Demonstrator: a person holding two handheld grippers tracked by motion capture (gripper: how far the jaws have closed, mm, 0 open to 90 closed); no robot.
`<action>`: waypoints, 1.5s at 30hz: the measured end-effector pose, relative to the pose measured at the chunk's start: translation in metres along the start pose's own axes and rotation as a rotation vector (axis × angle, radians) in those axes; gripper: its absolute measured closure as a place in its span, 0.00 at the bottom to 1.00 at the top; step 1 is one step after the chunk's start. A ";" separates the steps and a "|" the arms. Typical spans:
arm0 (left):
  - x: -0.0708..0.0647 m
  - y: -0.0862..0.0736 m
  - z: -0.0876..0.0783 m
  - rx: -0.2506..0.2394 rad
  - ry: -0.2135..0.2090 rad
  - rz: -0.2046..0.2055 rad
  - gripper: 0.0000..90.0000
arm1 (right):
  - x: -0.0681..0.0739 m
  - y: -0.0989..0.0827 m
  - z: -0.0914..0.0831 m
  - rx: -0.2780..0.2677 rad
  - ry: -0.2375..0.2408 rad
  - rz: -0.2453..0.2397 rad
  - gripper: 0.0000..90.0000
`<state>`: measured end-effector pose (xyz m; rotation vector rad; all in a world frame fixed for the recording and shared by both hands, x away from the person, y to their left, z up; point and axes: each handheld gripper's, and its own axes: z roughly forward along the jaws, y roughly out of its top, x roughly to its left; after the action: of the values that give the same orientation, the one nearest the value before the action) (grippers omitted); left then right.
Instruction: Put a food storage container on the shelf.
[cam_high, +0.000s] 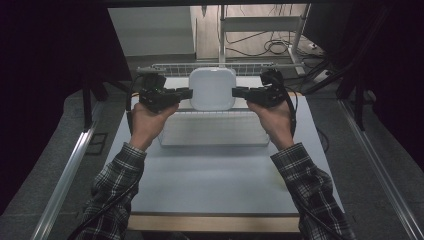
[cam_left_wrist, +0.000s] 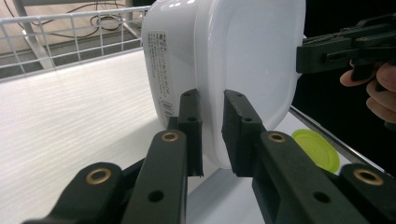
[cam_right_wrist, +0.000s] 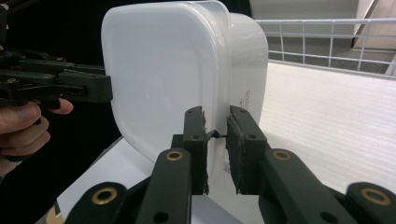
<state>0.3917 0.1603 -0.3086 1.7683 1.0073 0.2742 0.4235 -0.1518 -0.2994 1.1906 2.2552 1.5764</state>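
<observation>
1. white lidded container (cam_high: 212, 88) is held up off the table (cam_high: 215, 180), over the far half, above the white tray (cam_high: 215, 131) and in front of the wire rack (cam_high: 210, 67).
2. left gripper (cam_high: 186, 93) clamped on the container's left lid rim; in the left gripper view the jaws pinch the lip.
3. right gripper (cam_high: 237, 92) clamped on the right rim the same way; right gripper view has the jaws closed on the lip.
4. done so far, judging by this: both grips made, container picked up level between the two hands.
5. left to do: carry and set down somewhere, then release. can't tell the target; tray or rack are the likely spots.
6. green round lid (cam_left_wrist: 316, 150) lies on the table past the container, untouched.
7. lid looks seated on the container, not opened.
</observation>
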 end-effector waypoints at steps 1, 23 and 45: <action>0.001 0.000 0.000 -0.001 -0.003 -0.003 0.87 | -0.001 0.001 0.002 0.003 0.002 0.002 0.87; 0.006 0.001 0.012 -0.009 0.030 0.055 0.75 | -0.005 0.006 0.015 0.004 -0.025 -0.015 0.80; 0.015 0.006 0.023 -0.012 0.071 0.096 0.61 | -0.008 0.007 0.024 0.010 -0.037 -0.028 0.70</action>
<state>0.4182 0.1552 -0.3175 1.8090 0.9699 0.4052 0.4454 -0.1383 -0.3064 1.1759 2.2496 1.5225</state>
